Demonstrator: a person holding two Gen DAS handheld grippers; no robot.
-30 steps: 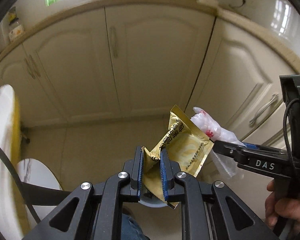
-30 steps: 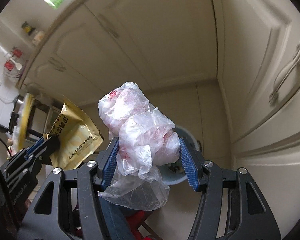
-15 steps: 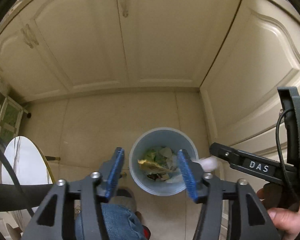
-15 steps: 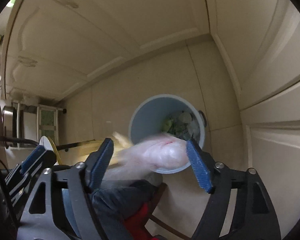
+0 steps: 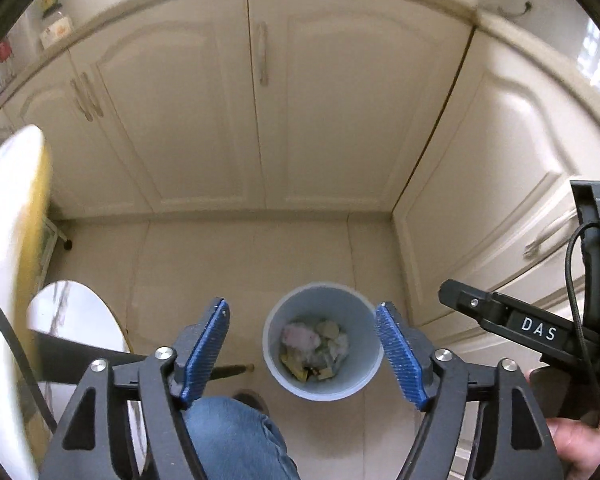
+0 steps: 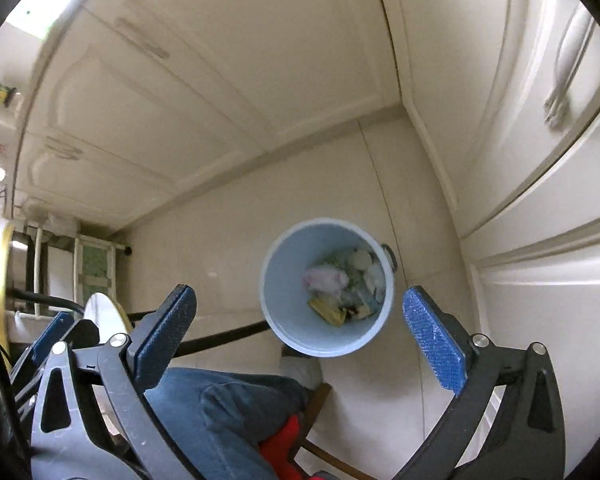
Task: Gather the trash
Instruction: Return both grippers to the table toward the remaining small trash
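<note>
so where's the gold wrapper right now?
In both wrist views the gold wrapper lies inside the blue bin on the floor, at the near side of the pile, just below the pink-white plastic bag.

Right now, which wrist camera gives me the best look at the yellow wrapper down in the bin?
The right wrist view: the yellow wrapper lies clear on the trash in the bin, below the pink-white bag. In the left wrist view only a corner of the wrapper shows, smaller and partly buried.
</note>
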